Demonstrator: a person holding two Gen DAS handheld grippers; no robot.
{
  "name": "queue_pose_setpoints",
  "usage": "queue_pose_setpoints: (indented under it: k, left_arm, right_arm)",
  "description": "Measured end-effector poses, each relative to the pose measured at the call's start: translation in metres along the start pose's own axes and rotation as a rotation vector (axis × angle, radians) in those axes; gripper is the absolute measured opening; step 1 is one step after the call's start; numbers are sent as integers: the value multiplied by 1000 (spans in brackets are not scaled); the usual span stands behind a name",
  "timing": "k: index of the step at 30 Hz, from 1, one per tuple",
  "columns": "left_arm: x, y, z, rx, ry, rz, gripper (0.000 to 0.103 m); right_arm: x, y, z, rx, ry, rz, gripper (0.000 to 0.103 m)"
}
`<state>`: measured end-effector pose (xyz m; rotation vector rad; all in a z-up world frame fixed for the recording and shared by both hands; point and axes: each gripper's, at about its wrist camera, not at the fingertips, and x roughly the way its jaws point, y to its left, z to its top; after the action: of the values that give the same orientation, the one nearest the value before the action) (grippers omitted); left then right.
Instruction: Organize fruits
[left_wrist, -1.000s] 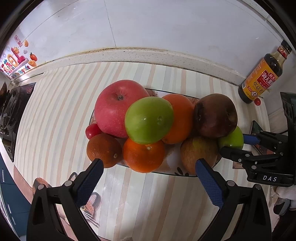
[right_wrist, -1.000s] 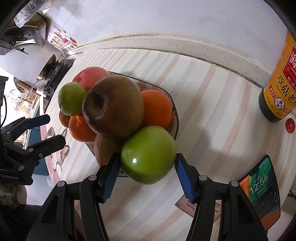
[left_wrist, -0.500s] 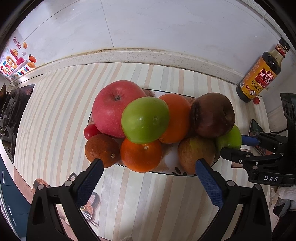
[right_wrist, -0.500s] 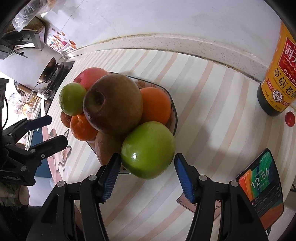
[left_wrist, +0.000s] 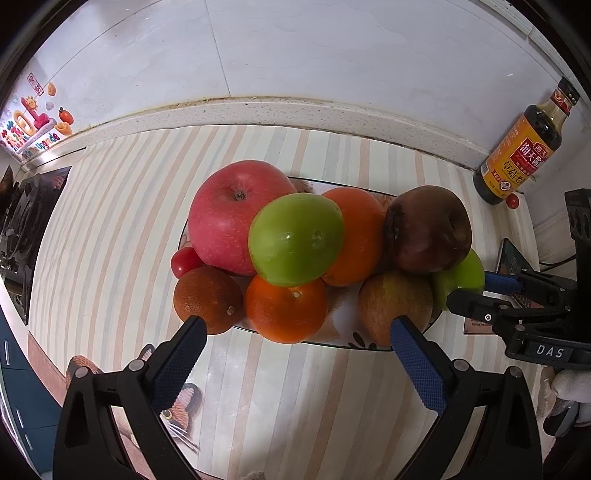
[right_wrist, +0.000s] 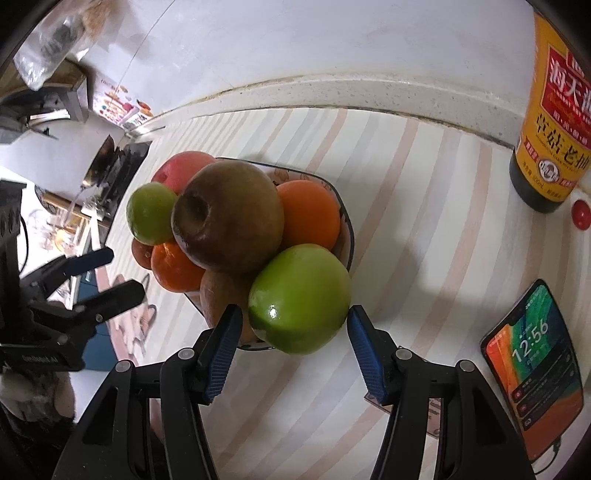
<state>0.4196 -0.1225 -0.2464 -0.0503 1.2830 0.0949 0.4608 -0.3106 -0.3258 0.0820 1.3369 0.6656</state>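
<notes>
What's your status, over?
Right gripper closing around green apple, pads not yet touching. Left gripper open, empty, before plate. Brown apple crowds the pick.

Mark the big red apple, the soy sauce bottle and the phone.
big red apple (left_wrist: 232, 218), left wrist view, on its front skin below the stem.
soy sauce bottle (left_wrist: 521, 158), left wrist view, on its yellow label.
phone (right_wrist: 535, 358), right wrist view, on its lit screen.

Left wrist cam looks steeply down at the fruit plate from the counter's front edge, facing the wall, fairly close. Right wrist cam sits closer, off the plate's right end, angled down and leftward. Both share plate, fruit pile, sauce bottle, striped counter.
</notes>
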Motion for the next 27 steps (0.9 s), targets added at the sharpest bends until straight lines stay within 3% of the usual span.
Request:
queue_pose_setpoints:
  k: [11,27]
  left_arm:
    - [-1,0,0,6,-4,0,102]
    - [2,0,1,6,2,1,102]
  right_arm:
    - [-7,-12,6,77,-18,58,60]
    - [-5,-7,6,41,-12,24,58]
